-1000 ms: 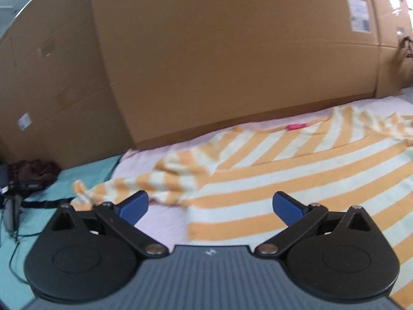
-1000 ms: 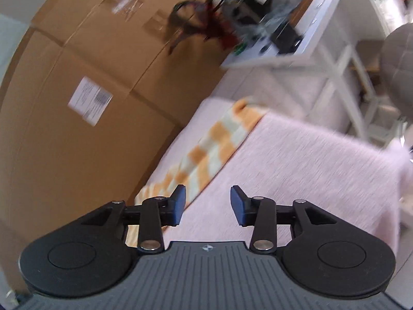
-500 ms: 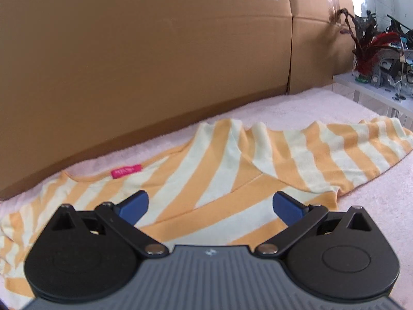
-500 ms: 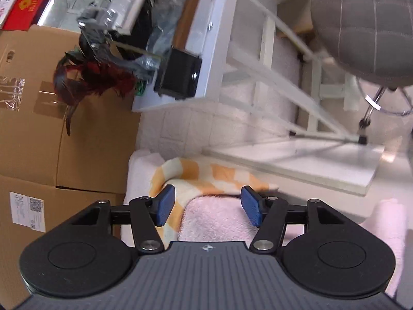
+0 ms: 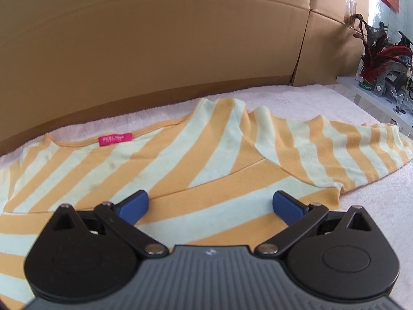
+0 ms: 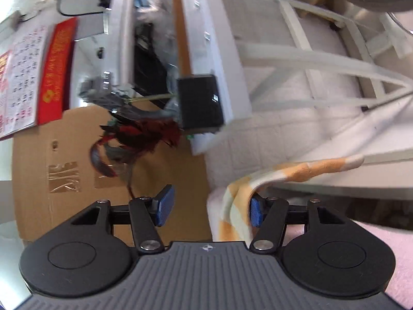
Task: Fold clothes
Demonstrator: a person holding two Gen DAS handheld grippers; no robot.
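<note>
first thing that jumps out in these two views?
The orange-and-cream striped shirt, spread on the pale pink towel in front of the cardboard boxes, with its pink neck label. The open left tongs hover over it. In the blurred right view, the sleeve end lies between the open right tongs.

Bright even daylight, soft shadows. Left wrist view sharp, fisheye bowing cardboard boxes point(image 5: 180, 38) at edges. Right wrist view motion-blurred, white desk point(image 6: 206, 51) smeared, overexposed.
</note>
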